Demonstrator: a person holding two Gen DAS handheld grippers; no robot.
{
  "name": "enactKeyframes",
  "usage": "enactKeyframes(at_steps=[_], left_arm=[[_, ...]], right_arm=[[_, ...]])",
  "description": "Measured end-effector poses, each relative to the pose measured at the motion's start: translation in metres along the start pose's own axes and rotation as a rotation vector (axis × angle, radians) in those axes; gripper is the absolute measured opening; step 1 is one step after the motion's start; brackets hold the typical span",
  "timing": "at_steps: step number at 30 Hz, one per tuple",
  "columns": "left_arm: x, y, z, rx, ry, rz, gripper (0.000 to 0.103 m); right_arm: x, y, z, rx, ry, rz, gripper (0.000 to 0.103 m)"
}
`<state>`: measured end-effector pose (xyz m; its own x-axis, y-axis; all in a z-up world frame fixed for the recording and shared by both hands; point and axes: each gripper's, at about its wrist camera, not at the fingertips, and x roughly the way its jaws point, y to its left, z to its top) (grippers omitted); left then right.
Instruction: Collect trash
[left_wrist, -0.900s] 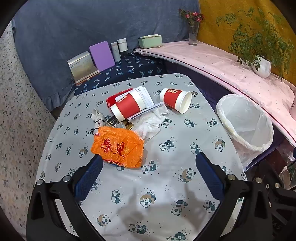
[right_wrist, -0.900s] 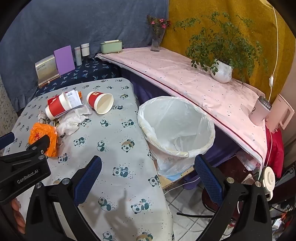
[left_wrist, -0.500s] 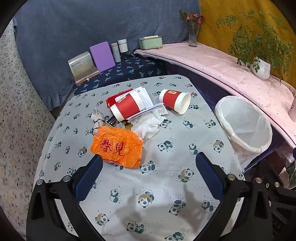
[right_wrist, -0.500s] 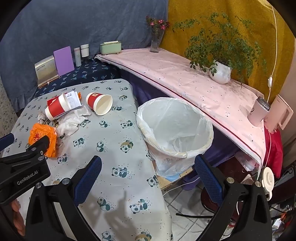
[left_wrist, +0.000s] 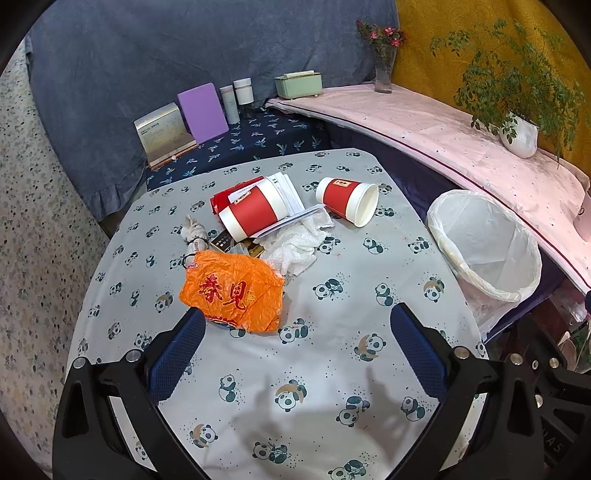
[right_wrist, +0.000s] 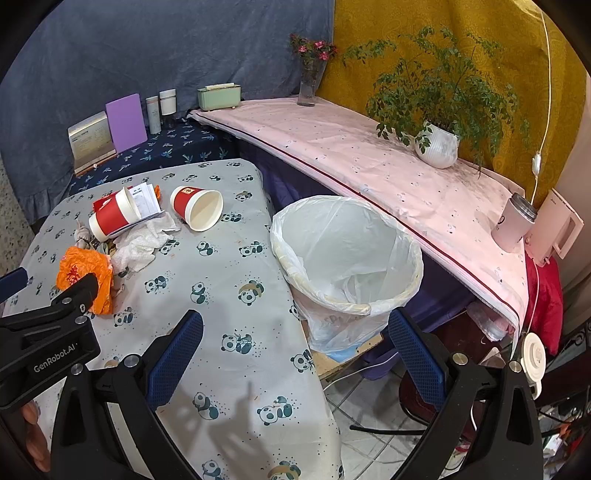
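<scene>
Left claw (left_wrist: 297, 325) and right claw (right_wrist: 295, 328) both spread wide and empty above the panda-print counter (left_wrist: 332, 369), the orange bag (left_wrist: 232, 291) partly covering small unclear items, two red cups (left_wrist: 347, 201) lying sideways, mouths toward the lined bin (right_wrist: 347, 254) beside the counter edge.
</scene>
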<state>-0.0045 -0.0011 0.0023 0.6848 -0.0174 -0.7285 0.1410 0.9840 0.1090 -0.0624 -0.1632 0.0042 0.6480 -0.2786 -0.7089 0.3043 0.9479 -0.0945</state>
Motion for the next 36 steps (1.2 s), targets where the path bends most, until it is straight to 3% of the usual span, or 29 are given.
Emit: enactKeyframes(at_steps=[36], left_arm=[[0.0008,0.0023,-0.0014,0.001,-0.001,-0.002,0.095]], right_arm=[[0.0021,0.0014,0.0025,-0.005,-0.001,-0.006,0.096]])
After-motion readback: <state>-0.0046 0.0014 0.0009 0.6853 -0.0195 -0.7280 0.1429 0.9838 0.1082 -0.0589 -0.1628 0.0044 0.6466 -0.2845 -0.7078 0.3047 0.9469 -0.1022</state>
